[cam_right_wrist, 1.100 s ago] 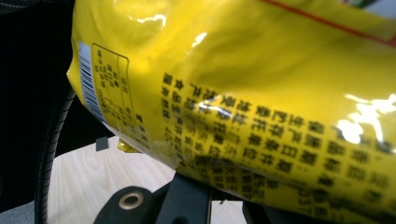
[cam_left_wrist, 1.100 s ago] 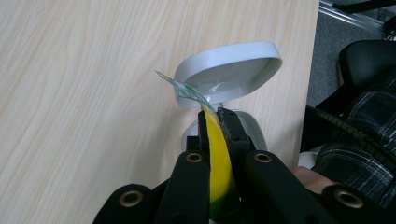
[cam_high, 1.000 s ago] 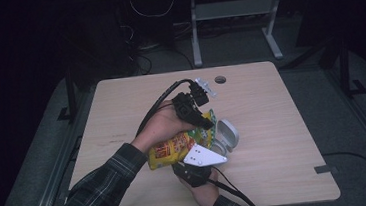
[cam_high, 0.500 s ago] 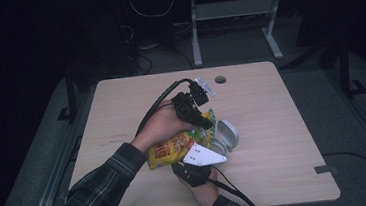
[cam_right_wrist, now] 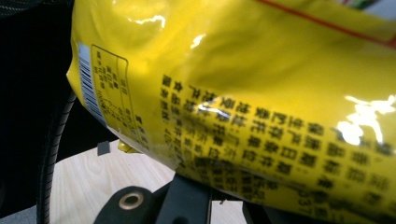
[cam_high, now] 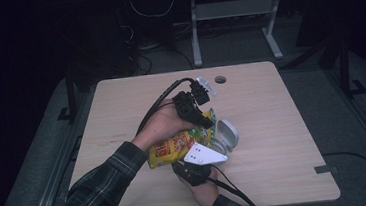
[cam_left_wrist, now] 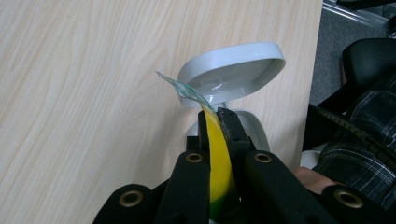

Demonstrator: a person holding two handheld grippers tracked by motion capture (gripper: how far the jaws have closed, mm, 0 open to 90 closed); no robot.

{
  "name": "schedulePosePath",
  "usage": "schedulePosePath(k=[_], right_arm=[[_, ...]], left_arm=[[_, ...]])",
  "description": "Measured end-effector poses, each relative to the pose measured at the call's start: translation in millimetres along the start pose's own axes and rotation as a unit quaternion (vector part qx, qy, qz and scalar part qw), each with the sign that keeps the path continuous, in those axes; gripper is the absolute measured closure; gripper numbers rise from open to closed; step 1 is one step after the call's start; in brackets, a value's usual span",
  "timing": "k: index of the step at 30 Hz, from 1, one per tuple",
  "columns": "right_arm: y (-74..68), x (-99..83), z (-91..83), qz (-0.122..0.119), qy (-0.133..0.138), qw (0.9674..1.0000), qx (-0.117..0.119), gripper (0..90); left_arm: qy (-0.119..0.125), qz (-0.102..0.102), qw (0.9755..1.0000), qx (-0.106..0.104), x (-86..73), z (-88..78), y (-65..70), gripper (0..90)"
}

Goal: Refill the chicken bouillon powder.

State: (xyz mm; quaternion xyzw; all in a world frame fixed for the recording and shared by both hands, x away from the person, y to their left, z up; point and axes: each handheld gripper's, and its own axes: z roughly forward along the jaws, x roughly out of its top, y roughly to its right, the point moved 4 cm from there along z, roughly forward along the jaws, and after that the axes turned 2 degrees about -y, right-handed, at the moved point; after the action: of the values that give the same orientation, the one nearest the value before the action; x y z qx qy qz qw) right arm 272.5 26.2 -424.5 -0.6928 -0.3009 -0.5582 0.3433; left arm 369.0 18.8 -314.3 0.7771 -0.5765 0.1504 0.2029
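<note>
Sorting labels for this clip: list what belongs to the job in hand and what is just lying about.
In the job:
- yellow snack bag, held between both grippers
- left gripper, shut on the bag's top edge
- right gripper, at the bag's lower end
- white container with its lid flipped open, right beside the bag

Lying about:
- table with its cable hole
- metal frame beyond the table

In the right gripper view the yellow bag [cam_right_wrist: 243, 93] sits so close that the picture's top, right and bottom edges cut it off, its black print is too blurred to read, and it hides the jaw tips. In the high view the right gripper [cam_high: 210, 148] covers part of the white lidded container [cam_high: 229, 133], and the bag's label is too small to read.
</note>
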Motion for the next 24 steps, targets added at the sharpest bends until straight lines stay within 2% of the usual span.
schedulePosePath(k=[24], right_arm=[[1.1, 1.7, -0.6, 0.008, 0.003, 1.0000, 0.002, 89.8]], left_arm=[[-0.008, 0.004, 1.0000, 0.003, 3.6, 0.6, 0.0, 90.0]])
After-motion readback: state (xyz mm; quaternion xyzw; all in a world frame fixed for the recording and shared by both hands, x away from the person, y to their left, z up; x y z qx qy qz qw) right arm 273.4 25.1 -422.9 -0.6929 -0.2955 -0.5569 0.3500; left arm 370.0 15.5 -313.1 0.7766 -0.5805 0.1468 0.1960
